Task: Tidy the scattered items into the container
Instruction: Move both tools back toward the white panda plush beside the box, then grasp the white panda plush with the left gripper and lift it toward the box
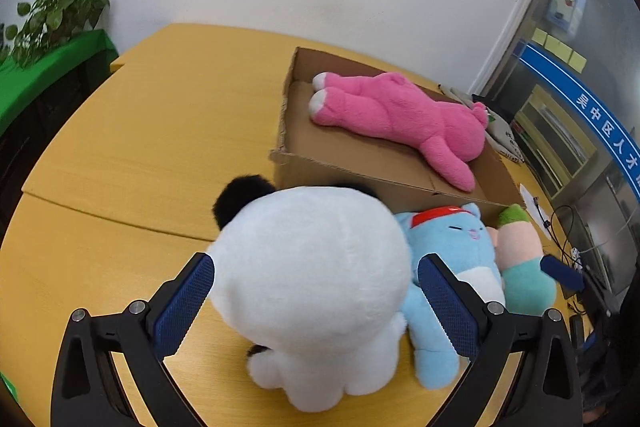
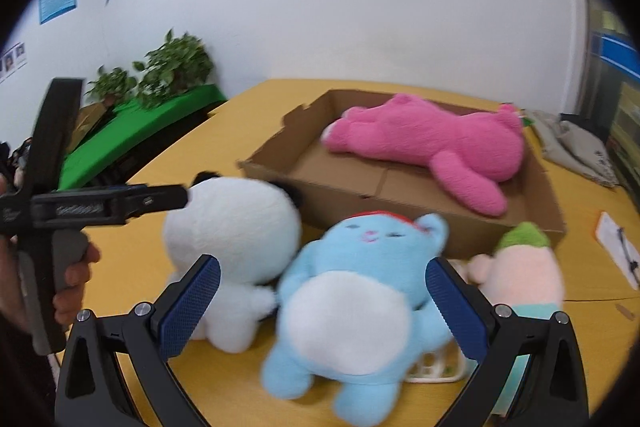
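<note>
A shallow cardboard box (image 1: 360,159) (image 2: 360,183) on the yellow table holds a pink plush (image 1: 400,111) (image 2: 432,143). In front of the box lie a white panda plush (image 1: 312,279) (image 2: 232,219), a light-blue cat plush (image 1: 452,259) (image 2: 356,291) and a pink-and-green radish plush (image 1: 520,251) (image 2: 524,267). My left gripper (image 1: 316,303) is open with its pads on either side of the panda's head. My right gripper (image 2: 324,303) is open around the blue cat. The left gripper's body also shows in the right wrist view (image 2: 108,207), held by a hand.
The yellow table (image 1: 140,147) stretches left of the box. A potted plant (image 1: 60,15) on a green-covered stand sits at the far left. A grey cloth bag (image 2: 572,143) and papers with cables (image 1: 536,207) lie to the right. A white basket-like object (image 2: 432,367) lies under the blue cat.
</note>
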### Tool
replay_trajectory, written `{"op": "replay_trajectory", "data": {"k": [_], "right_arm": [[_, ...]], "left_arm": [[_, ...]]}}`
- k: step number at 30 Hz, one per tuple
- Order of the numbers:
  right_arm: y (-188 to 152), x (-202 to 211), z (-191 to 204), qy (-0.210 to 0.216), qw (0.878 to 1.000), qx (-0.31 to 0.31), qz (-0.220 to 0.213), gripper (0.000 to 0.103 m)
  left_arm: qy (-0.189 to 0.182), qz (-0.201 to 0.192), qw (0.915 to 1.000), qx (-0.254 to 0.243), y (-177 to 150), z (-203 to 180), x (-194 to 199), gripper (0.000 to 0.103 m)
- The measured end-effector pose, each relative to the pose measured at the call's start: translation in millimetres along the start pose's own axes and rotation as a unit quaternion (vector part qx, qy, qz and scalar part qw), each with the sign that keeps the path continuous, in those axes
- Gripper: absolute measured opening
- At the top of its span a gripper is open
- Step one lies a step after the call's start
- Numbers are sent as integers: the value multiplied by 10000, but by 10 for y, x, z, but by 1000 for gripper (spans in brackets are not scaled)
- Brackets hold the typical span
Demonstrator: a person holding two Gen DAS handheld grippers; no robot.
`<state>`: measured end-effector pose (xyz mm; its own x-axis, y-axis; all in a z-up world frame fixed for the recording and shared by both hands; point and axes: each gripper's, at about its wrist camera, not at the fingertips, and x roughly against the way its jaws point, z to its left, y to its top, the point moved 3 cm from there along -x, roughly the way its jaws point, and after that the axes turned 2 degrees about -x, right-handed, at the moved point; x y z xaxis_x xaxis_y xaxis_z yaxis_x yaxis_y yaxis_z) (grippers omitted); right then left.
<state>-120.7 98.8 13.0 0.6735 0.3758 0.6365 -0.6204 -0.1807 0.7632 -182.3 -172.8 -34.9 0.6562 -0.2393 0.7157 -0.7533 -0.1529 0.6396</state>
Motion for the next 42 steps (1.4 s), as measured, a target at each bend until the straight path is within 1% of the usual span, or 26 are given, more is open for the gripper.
{"op": "replay_trajectory", "data": {"k": [4, 8, 10, 12, 14, 16, 18, 19, 21, 22, 24, 25, 26, 27, 28, 29, 31, 32, 33, 35, 38, 40, 42], "right_arm": [[-28, -145, 125, 12, 9999, -1, 142, 103], [11, -186, 165, -35, 9999, -12, 108, 103], [-3, -243, 262, 100, 9998, 35, 181, 103], [-53, -333, 431, 327, 9988, 219, 288, 103], [-103, -463, 573, 481, 9977, 296, 363, 103], [-171, -664, 673, 618, 9964, 166, 549, 103], [-254, -896, 764, 775, 9942, 56, 745, 103], [-295, -1008, 807, 774, 9936, 54, 824, 103], [-363, -1200, 884, 655, 9941, 114, 857, 102], [-382, -1257, 911, 605, 9945, 128, 840, 101], [-390, -1315, 935, 461, 9956, 87, 808, 95], [-387, -1327, 938, 388, 9960, 62, 799, 87], [-384, -1324, 934, 375, 9962, 38, 783, 82], [-385, -1301, 923, 404, 9963, 6, 756, 79], [-389, -1273, 914, 429, 9964, -14, 730, 74], [-391, -1242, 908, 453, 9965, -31, 705, 70], [-392, -1154, 897, 550, 9964, -105, 634, 66], [-385, -1107, 892, 597, 9963, -158, 599, 64], [-357, -1032, 887, 623, 9965, -208, 517, 64], [-266, -898, 888, 654, 9968, -320, 345, 64], [56, -627, 765, 740, 9959, -525, -67, 64], [344, -477, 692, 664, 9958, -526, -352, 64], [650, -404, 570, 513, 9956, -477, -630, 64]], "left_arm": [[-85, 41, 10000, -32, -7, 67, -14, 103], [-196, 3, 9997, -114, 49, 93, -52, 103], [-249, 35, 9996, -116, 83, 121, -118, 103], [-358, 71, 9992, -132, 117, 167, -220, 103], [-375, 190, 9991, -77, 124, 228, -332, 103], [-419, 351, 9985, -41, 111, 276, -466, 103], [-617, 493, 9969, 12, 85, 299, -561, 103], [-784, 543, 9954, 51, 76, 303, -593, 101], [-856, 590, 9946, 54, 68, 310, -615, 99], [-879, 617, 9942, 29, 64, 303, -612, 95], [-896, 639, 9939, -107, 55, 278, -577, 90], [-893, 633, 9939, -160, 54, 277, -560, 88], [-952, 634, 9933, -173, 51, 284, -539, 86], [-1045, 640, 9924, -146, 47, 290, -517, 83], [-1089, 631, 9920, -142, 46, 284, -498, 81], [-1125, 603, 9917, -164, 45, 269, -464, 79], [-1154, 494, 9917, -282, 56, 198, -360, 76], [-1155, 408, 9918, -377, 80, 141, -292, 75], [-1168, 285, 9915, -492, 126, 69, -194, 71], [-1242, 16, 9898, -702, 274, -78, 13, 69], [-1320, -359, 9844, -1104, 611, -329, 249, 69], [-1364, -533, 9797, -1371, 896, -500, 316, 69], [-1443, -676, 9738, -1623, 1251, -667, 300, 69]]}}
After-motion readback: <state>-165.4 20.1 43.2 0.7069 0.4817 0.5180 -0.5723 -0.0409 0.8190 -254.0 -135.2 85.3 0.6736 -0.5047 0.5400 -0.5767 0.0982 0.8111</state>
